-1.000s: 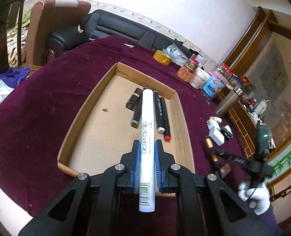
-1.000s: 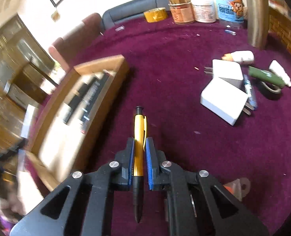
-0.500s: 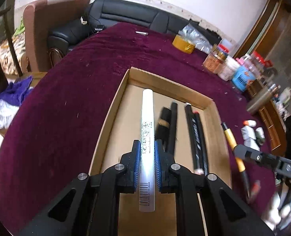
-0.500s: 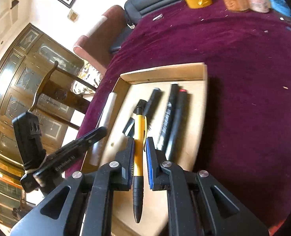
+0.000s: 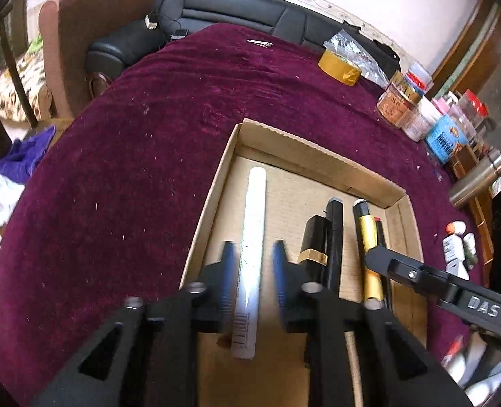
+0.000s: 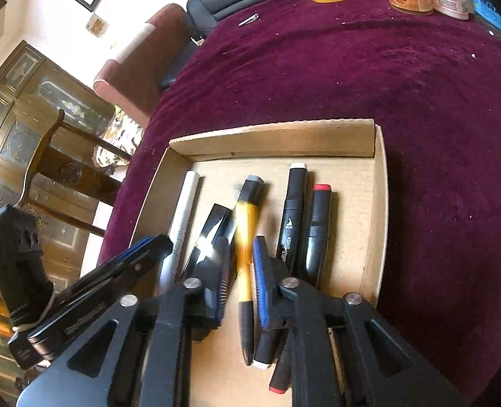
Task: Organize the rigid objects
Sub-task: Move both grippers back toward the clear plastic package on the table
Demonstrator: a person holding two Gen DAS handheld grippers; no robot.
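A shallow cardboard tray (image 5: 304, 156) (image 6: 274, 139) lies on the purple tablecloth. My left gripper (image 5: 254, 264) hangs over its left side with jaws opening; a long white tube (image 5: 255, 210) lies between the pads with a gap on each side. My right gripper (image 6: 242, 268) is over the tray's middle, jaws opening too. The yellow pen (image 6: 245, 224) sits blurred and tilted between its pads, free of them. A black-and-gold case (image 5: 313, 240), a black marker (image 6: 294, 210) and a red-capped marker (image 6: 318, 224) lie in the tray alongside.
At the table's far side stand a yellow tape roll (image 5: 338, 68), jars (image 5: 399, 101) and a steel flask (image 5: 474, 183). White chargers and small bottles (image 5: 454, 251) lie right of the tray. A black sofa and a brown chair stand beyond the table.
Both grippers have come in over the tray and sunk toward its floor. Their jaws, shut on the white tube and the yellow pen before, now stand apart from them.
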